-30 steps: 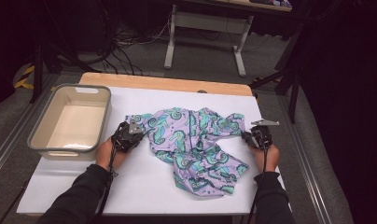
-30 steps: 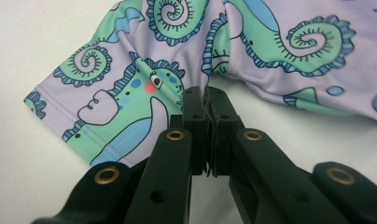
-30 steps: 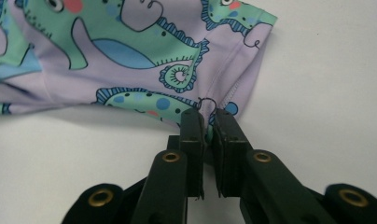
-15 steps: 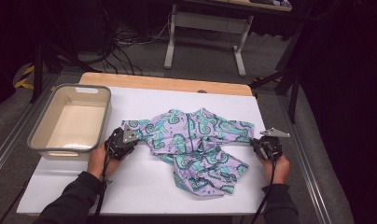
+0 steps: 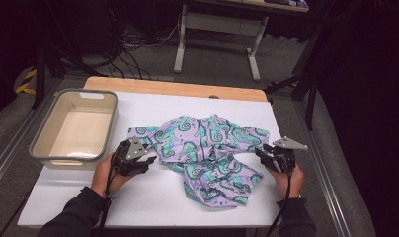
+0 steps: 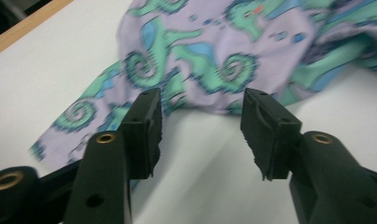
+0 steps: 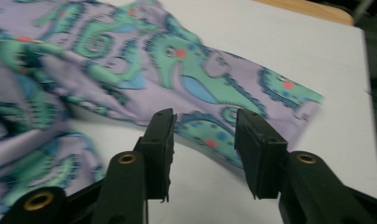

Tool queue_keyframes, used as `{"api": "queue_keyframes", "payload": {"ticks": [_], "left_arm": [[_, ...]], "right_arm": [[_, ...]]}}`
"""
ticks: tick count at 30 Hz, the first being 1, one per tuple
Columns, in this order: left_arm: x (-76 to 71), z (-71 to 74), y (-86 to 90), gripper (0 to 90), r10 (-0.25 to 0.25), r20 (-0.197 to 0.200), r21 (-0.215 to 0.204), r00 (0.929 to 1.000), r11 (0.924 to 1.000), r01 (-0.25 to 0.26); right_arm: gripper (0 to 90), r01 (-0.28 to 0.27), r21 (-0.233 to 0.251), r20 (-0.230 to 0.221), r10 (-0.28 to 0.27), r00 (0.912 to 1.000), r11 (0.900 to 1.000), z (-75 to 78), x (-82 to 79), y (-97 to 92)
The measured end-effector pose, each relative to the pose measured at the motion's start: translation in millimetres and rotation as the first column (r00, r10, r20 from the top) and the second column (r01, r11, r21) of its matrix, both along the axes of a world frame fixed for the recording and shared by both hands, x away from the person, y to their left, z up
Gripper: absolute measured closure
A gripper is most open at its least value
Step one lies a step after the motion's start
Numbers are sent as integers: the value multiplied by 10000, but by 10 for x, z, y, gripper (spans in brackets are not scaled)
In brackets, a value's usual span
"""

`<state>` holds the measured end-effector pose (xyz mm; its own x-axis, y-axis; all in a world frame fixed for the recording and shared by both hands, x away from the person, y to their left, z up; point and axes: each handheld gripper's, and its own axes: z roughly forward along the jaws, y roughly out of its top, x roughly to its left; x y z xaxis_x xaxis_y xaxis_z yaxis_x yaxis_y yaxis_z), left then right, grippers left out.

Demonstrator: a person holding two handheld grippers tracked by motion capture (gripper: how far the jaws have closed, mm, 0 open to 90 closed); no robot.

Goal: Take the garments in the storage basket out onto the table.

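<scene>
1. Nearest us in the high view, our two forearms enter from the bottom edge, with the left hand [image 5: 108, 173] and right hand [image 5: 290, 178] each wrapped around a gripper; both hands sit lower on the table than they did a second ago, when they were pressed against the cloth.

2. Our left gripper [image 5: 149, 161] now stands off the left sleeve end. In the left gripper view its jaws have just been opening and stand partly apart over bare white table [image 6: 210, 177], with nothing between the pads; the cloth's edge lies just beyond the tips.

3. Our right gripper [image 5: 260, 152] mirrors it at the right sleeve end. In the right gripper view its jaws have likewise just been opening and gape partly, their tips at the hem of the sleeve but not pressing it.

4. Between the two, the lilac garment [image 5: 207, 148] printed with teal seahorses lies mid-table. A second ago it was bunched; now its sleeves stretch out left and right, while the body remains rumpled toward the near edge.

5. Farther left, the grey-rimmed tub [image 5: 39, 150] sits where it was, well apart from the cloth.

6. Beyond, the table's wooden strip [image 5: 173, 89] and a grey floor with a metal stand [image 5: 217, 29].
</scene>
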<state>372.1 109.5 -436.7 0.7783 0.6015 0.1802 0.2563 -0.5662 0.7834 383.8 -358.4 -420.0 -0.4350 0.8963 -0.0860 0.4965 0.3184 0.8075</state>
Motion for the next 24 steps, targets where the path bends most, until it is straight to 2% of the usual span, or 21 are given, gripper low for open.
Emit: {"api": "queue_keyframes", "payload": {"ticks": [2, 4, 8, 9, 10, 12, 14, 17, 20, 21, 22, 24], "left_arm": [[-19, -8, -53, 417, -270, -38, -136, 9996, 9995, 270], [-28, -24, -111, 414, -475, -110, -279, 9988, 9985, 472], [-20, -62, -257, 406, -988, -159, -220, 9950, 9949, 985], [-13, -76, -293, 406, -1113, -245, -261, 9935, 9935, 1106], [-2, -83, -322, 398, -1186, -254, -130, 9926, 9929, 1183], [13, -107, -385, 340, -1173, -223, -10, 9928, 9931, 1173], [36, -123, -432, 327, -1218, -132, 104, 9925, 9925, 1219], [69, -152, -496, 326, -1412, -346, 190, 9894, 9897, 1419], [91, -184, -554, 370, -1523, -438, 469, 9874, 9869, 1543], [95, -198, -575, 388, -1388, -420, 610, 9894, 9881, 1412], [97, -211, -599, 389, -1189, -298, 948, 9925, 9881, 1212], [111, -228, -616, 410, -1233, -302, 1038, 9919, 9866, 1258]], "right_arm": [[548, -409, 194, 89, 408, 9991, 9990, 18, -48, 71], [544, -884, 265, 70, 883, 9961, 9957, 12, -96, 152], [518, -1624, -41, -202, 1623, 9865, 9867, -64, -178, 364], [518, -1624, -41, -202, 1623, 9865, 9867, -64, -178, 364], [511, -1713, -83, -246, 1710, 9850, 9852, -79, -187, 398], [494, -1870, -201, -294, 1863, 9820, 9822, -108, -203, 456], [484, -2029, -179, -419, 2020, 9785, 9790, -136, -208, 500], [459, -2171, -493, -556, 2144, 9752, 9749, -171, -202, 553], [443, -2243, -473, -754, 2204, 9725, 9734, -192, -196, 553], [444, -2260, -434, -888, 2216, 9711, 9732, -202, -187, 553], [444, -2332, -411, -1028, 2280, 9682, 9716, -213, -176, 549], [451, -2303, -452, -1207, 2235, 9672, 9721, -235, -155, 555]]}}
